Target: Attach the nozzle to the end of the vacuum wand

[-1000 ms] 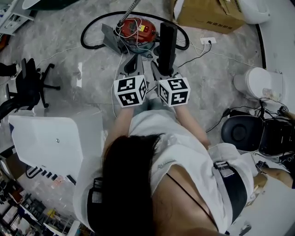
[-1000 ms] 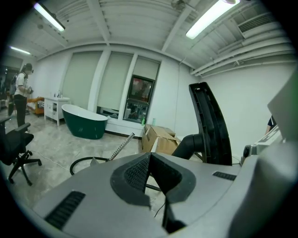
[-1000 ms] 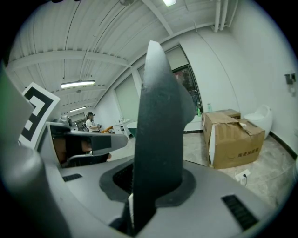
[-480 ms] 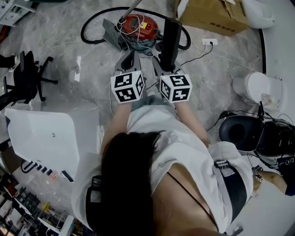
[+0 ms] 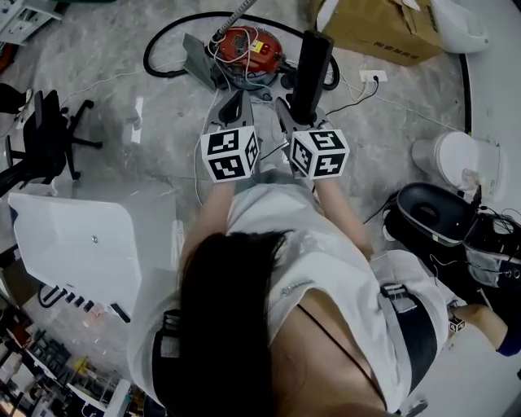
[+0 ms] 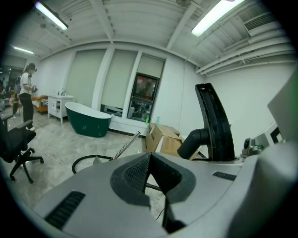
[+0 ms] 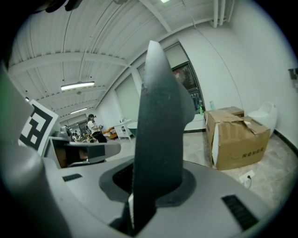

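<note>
In the head view an office chair [image 5: 45, 142] stands at 9 o'clock, well apart from the left gripper [image 5: 236, 98], with bare floor [image 5: 155, 122] between them. The left gripper's own view shows it [image 6: 148, 160] with jaws pressed together and nothing between them. At its 12 o'clock lie the red vacuum canister [image 5: 248, 50] and looped hose [image 5: 155, 49]. The metal vacuum wand [image 5: 232, 16] slants up from there toward the top edge, its end out of frame.

At the left gripper's 2 o'clock, the right gripper [image 5: 291, 114] clamps the black nozzle [image 5: 312, 65] near its base, jaws slightly parted around it. The nozzle stands just beside the canister, apart from the wand. A cardboard box [image 5: 378, 28] sits at 1 o'clock.

Compared with a second ago, the right gripper and nozzle stand slightly farther toward 3 o'clock, and both grips are unchanged.
</note>
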